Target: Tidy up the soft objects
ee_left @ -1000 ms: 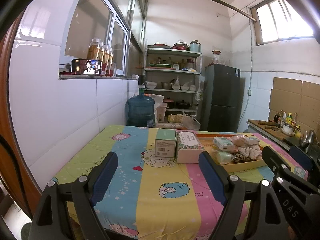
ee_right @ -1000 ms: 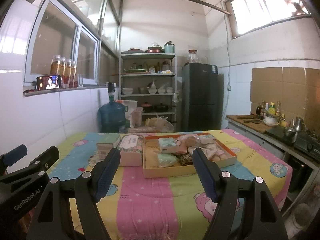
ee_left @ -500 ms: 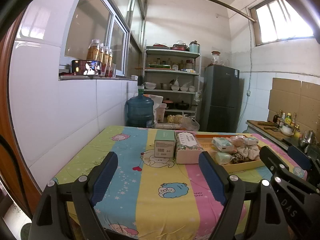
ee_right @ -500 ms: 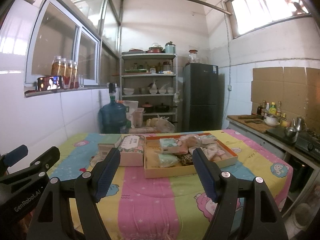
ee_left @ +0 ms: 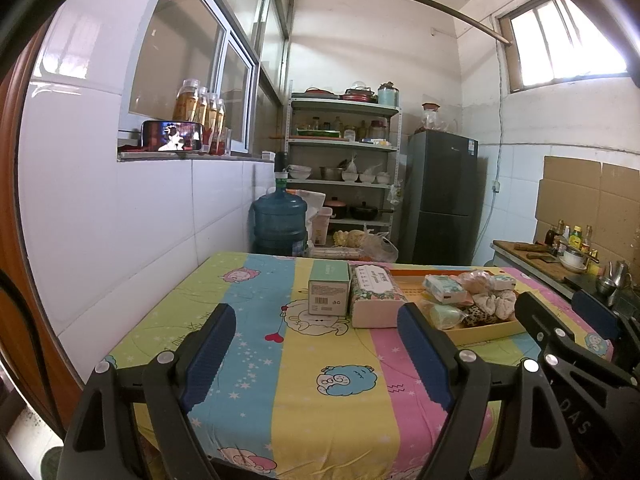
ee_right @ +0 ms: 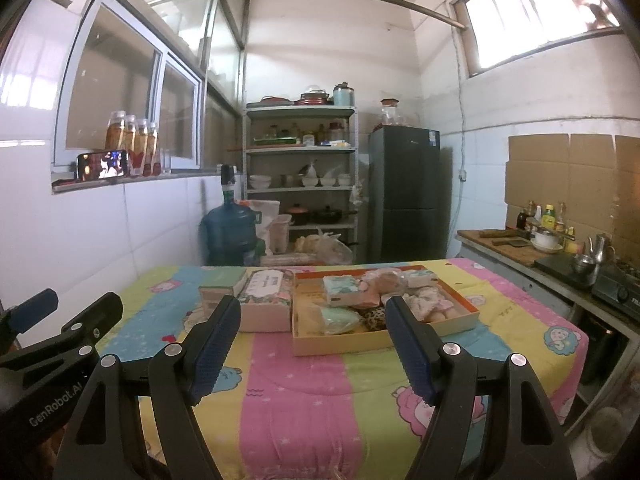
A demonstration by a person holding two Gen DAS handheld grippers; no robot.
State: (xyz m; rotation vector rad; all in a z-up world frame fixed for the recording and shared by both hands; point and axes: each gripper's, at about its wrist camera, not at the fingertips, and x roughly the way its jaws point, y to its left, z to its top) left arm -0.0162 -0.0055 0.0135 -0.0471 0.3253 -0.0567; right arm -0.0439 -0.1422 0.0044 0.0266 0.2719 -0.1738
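An orange-rimmed cardboard tray (ee_right: 460, 300) sits on the cartoon-print tablecloth (ee_right: 304, 392). It holds a tissue pack (ee_right: 344, 290), a pale green pouch (ee_right: 338, 318), a leopard-print piece (ee_right: 374, 316) and light cloth items (ee_right: 424, 300). Left of the tray lie a floral tissue box (ee_right: 266, 300) and a green carton (ee_right: 222, 284). My right gripper (ee_right: 312, 305) hovers open over the table's near side, facing the tray. My left gripper (ee_left: 315, 310) is open too, facing the green carton (ee_left: 329, 292) and floral box (ee_left: 376, 296). Neither holds anything. Each shows in the other's view: right gripper (ee_left: 560, 308), left gripper (ee_right: 78, 300).
A tiled wall (ee_left: 120, 220) runs along the table's left side, with jars and a phone (ee_left: 172, 136) on its sill. Behind the table stand a water jug (ee_left: 280, 224), shelves (ee_left: 344, 176) and a dark fridge (ee_left: 440, 196). A counter with a stove (ee_right: 592, 276) lies to the right.
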